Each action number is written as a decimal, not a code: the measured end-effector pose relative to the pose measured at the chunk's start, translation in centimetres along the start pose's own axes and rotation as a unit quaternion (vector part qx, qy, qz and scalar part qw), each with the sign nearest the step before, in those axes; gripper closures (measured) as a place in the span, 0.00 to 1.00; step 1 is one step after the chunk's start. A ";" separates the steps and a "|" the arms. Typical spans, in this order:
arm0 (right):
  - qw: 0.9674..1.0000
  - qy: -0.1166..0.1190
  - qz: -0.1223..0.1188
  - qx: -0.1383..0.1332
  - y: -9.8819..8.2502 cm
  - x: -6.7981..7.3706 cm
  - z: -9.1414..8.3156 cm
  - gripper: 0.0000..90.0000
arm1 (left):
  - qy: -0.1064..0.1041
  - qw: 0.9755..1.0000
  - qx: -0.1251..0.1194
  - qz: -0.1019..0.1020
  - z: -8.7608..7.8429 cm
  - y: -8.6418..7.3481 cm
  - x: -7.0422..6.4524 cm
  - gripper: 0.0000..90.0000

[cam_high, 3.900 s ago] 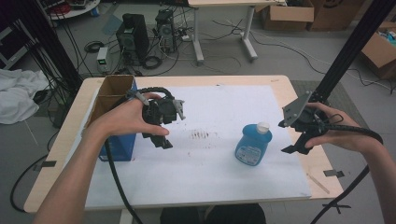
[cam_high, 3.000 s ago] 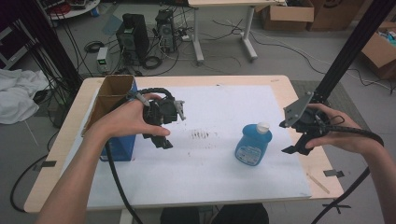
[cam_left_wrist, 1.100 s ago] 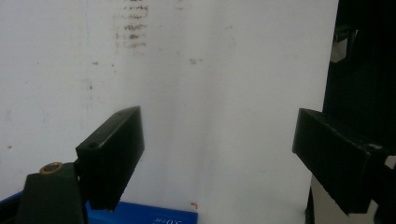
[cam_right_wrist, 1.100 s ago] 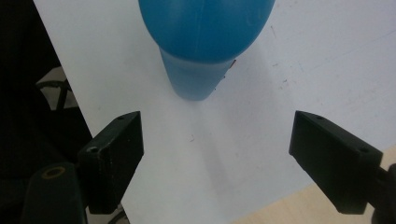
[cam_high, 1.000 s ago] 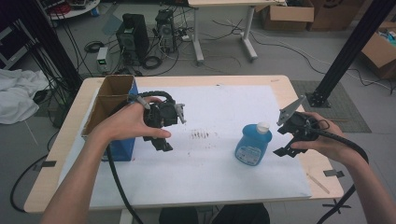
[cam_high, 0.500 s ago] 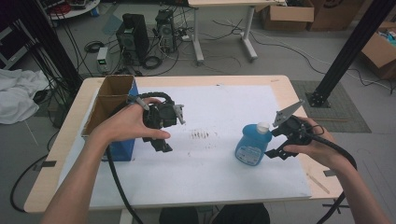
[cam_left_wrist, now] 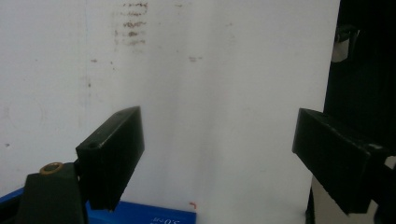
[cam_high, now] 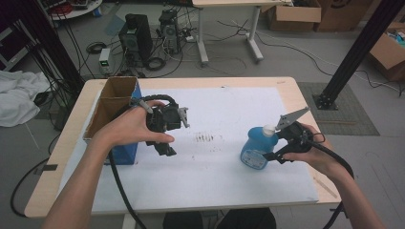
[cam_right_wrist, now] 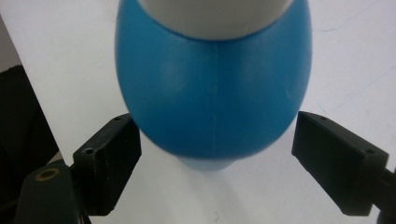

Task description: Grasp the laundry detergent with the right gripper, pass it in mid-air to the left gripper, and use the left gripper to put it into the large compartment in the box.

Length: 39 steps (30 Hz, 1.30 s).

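A blue bottle with a white cap stands upright on the white sheet, right of centre. My right gripper is beside it on the right, at shoulder height. In the right gripper view the bottle bulges between and just beyond the jaw tips; the right gripper is open, its jaws have just been opening, and the pads do not press on it. My left gripper hangs open over the sheet beside the box, nothing between its jaws.
An open cardboard box with blue sides stands at the table's left, its blue edge just under the left gripper. Faint smudges mark the sheet's middle. The wooden table edge runs past the sheet; a black post rises at the far right.
My right hand has come left and down from the table's right edge to the bottle, its jaws now flanking it. The left hand and the bottle have not moved.
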State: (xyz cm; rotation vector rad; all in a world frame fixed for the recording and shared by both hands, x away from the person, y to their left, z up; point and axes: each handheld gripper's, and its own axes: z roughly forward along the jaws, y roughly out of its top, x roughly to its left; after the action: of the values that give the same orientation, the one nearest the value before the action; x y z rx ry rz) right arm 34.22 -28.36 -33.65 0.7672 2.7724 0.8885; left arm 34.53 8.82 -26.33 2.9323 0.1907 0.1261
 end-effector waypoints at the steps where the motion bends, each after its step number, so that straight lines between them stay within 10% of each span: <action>1: 1.000 -0.001 0.002 -0.006 0.0 0.0 0.2 0.17 | 0.000 1.000 -0.001 0.000 0.0 0.0 0.0 0.19; 39: 0.999 -0.012 0.010 -0.038 -0.4 0.7 2.2 0.27 | -0.002 1.000 -0.001 -0.007 0.4 -0.6 0.1 0.19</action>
State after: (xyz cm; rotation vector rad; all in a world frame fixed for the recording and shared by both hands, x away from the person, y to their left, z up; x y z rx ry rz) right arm 34.03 -27.17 -35.67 0.7892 2.6990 0.9752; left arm 34.63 9.32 -26.80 2.9291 0.2094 0.1183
